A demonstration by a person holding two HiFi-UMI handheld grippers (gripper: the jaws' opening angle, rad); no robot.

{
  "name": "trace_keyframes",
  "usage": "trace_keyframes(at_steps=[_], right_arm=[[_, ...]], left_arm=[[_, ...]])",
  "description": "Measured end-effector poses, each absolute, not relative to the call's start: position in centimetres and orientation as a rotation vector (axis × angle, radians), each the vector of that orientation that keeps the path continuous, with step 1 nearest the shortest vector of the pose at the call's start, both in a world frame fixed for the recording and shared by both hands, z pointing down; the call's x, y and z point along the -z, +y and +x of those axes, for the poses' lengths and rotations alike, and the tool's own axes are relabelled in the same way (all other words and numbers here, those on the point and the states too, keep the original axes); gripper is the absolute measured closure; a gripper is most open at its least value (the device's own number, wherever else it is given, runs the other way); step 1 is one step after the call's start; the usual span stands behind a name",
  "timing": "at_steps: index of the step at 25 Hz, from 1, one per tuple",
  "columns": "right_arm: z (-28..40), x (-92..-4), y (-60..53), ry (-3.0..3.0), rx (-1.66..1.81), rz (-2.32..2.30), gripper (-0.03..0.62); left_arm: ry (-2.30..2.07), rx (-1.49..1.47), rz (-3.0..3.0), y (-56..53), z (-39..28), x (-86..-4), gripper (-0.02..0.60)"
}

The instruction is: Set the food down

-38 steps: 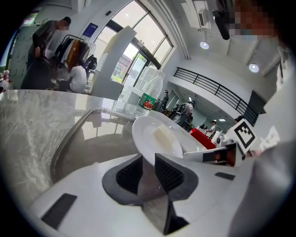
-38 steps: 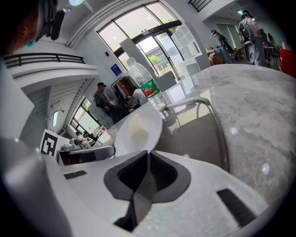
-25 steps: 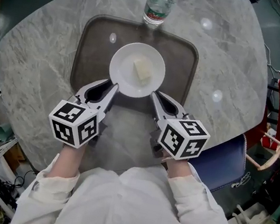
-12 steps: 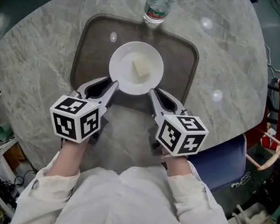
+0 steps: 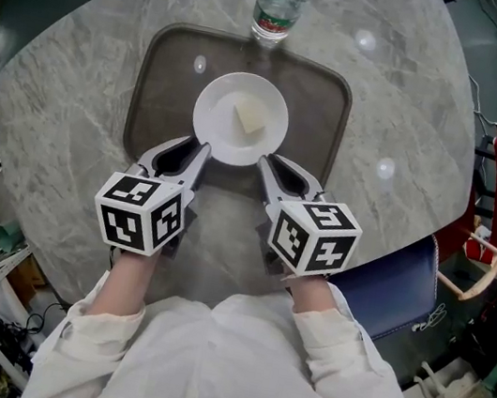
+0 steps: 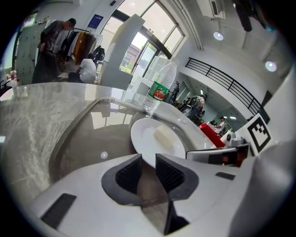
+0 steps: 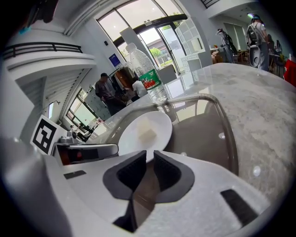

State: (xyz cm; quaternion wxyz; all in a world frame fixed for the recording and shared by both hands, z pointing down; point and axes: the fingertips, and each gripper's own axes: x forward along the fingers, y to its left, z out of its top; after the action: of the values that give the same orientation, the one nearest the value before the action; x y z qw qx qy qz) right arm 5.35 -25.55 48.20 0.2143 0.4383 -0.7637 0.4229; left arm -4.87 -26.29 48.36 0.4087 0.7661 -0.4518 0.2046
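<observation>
**Plate Gripped by Both Tongs Above the Tray**

The grey marble counter (image 5: 76, 96) carries a brown tray (image 5: 169, 84). The left tongs (image 5: 202, 149) and right tongs (image 5: 264, 162) reach in over the tray's near edge. Each is clenched on the near rim of the white plate (image 5: 218, 131), one at either side. The plate lies inside the tray's outline; contact with the tray floor cannot be determined. A clear water bottle (image 5: 275, 3) stands at the tray's far edge. The food (image 5: 249, 118), a pale block, rests near the plate's centre.
</observation>
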Motion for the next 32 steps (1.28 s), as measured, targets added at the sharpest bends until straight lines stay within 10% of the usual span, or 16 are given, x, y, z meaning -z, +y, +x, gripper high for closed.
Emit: trace_keyframes(at_steps=[32], right_arm=[[-1.3,-32.2,-16.2,-2.646,-0.703,1.175,0.592]], left_arm=[[-0.842,-0.116,2.419,-15.6,-6.3,-34.4,0.542]])
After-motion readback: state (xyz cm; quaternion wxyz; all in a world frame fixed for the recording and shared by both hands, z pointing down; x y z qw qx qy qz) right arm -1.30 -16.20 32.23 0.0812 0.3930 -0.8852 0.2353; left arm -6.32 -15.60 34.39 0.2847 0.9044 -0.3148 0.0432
